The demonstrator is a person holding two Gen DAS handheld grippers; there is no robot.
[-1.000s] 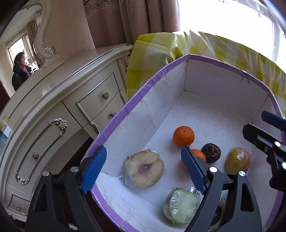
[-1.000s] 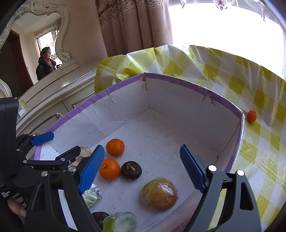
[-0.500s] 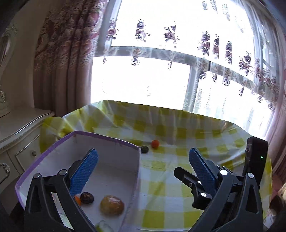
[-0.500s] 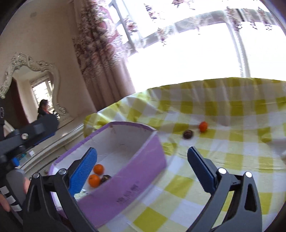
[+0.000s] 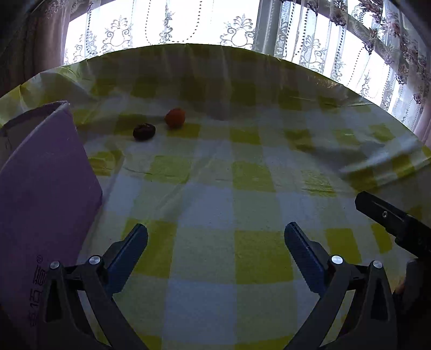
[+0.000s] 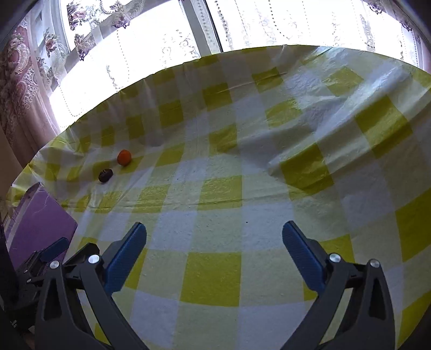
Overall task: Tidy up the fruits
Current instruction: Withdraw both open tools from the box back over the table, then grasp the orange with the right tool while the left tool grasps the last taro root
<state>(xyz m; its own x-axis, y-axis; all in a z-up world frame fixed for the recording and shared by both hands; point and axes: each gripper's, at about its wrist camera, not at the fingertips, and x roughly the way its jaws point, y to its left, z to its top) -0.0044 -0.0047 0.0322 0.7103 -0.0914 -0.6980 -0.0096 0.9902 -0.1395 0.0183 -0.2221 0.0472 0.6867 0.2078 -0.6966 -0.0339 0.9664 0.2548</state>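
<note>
A small orange fruit (image 5: 175, 117) and a dark brown round fruit (image 5: 144, 131) lie side by side on the yellow-checked tablecloth (image 5: 242, 204), far ahead and to the left. Both also show in the right wrist view: the orange fruit (image 6: 124, 157) and the dark fruit (image 6: 105, 175). The purple box (image 5: 40, 193) stands at the left edge; its inside is hidden. It also shows in the right wrist view (image 6: 37, 228). My left gripper (image 5: 215, 251) is open and empty above the cloth. My right gripper (image 6: 214, 250) is open and empty.
The round table's far edge meets lace curtains (image 5: 188, 24) and a bright window. The cloth is wrinkled at the right (image 6: 309, 150). The right gripper's body shows at the right of the left wrist view (image 5: 393, 223).
Both grippers have swung away from the box interior to face the table. The box has moved to the left edge of both views. The two loose fruits have come into closer view.
</note>
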